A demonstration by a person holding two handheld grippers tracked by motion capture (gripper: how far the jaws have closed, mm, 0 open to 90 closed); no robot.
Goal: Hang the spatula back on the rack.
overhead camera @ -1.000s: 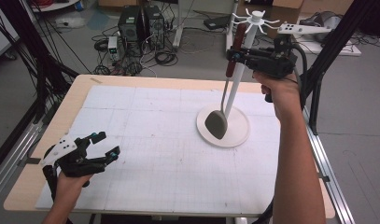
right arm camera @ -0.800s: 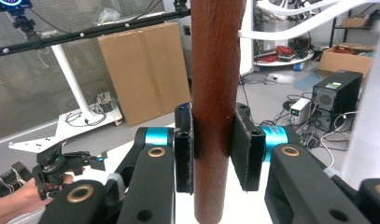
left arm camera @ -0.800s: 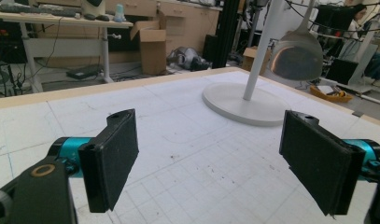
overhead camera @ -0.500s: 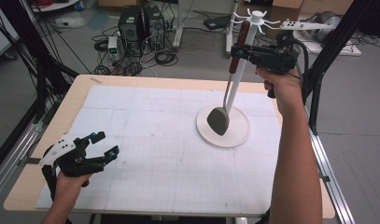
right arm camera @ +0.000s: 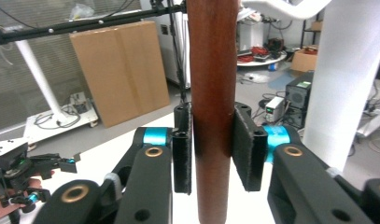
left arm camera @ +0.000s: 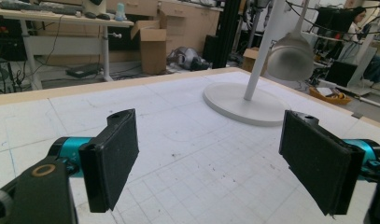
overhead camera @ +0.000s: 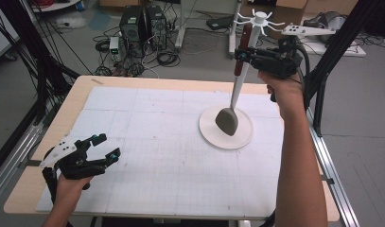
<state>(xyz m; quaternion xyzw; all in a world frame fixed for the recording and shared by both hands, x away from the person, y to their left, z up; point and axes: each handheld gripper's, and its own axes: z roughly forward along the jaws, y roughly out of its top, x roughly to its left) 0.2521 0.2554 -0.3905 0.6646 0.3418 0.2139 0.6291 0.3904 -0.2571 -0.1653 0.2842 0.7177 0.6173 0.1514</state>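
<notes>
Both jaws of your right gripper [overhead camera: 242, 56] clamp the brown-handled grey ladle [overhead camera: 226, 121] beside the white hook stand [overhead camera: 260, 17]; next, lift its handle onto a hook. Your left gripper [overhead camera: 104, 147] gapes idle.

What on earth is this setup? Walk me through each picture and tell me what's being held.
A person stands at a table holding a hand-held two-jaw tool in each hand. One picture looks down from above; the other two come from cameras riding on each tool. The right tool is clamped on the brown handle of a ladle, raised beside a white hook stand whose round base sits on the table. The left tool hangs open above the table, holding nothing.
</notes>
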